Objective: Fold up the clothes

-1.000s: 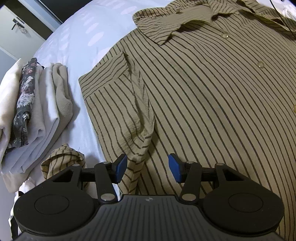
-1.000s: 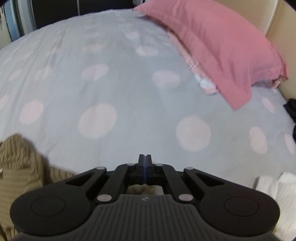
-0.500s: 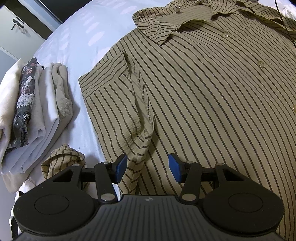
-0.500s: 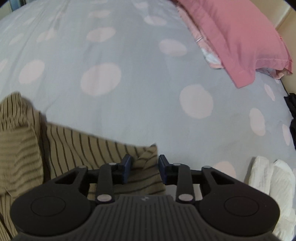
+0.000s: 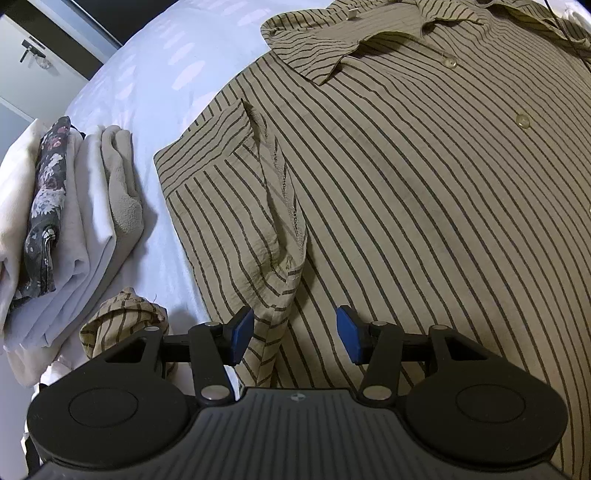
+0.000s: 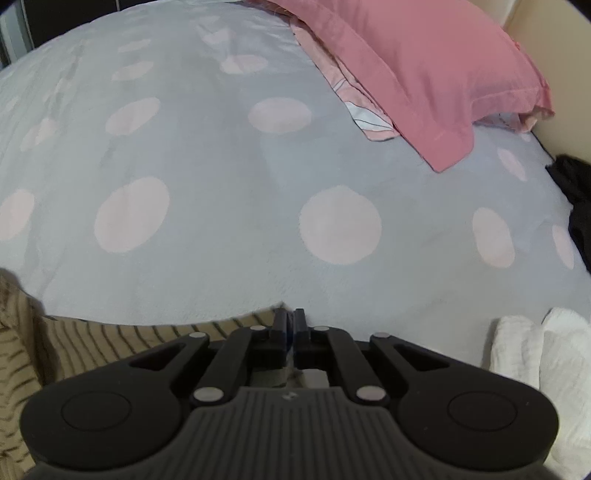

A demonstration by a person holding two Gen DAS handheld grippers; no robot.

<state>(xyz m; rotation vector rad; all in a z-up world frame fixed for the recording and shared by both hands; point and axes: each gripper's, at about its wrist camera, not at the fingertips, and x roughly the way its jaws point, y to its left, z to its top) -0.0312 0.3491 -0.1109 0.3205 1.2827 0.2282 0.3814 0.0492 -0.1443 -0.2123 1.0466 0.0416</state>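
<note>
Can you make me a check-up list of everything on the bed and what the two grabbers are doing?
Surface: bed cover, pale with pink dots.
Job's things: striped shirt lies spread out, buttons up; its left sleeve is folded over.
Clutter: folded clothes pile beside the shirt; pink pillow; white cloth; a dark item at the bed's right edge.
Grippers: left gripper is open over the shirt's sleeve edge; right gripper is pinched on the shirt's corner.
Cables: thin dark cord crosses the collar.
Surroundings: dark wall, pale door.
</note>
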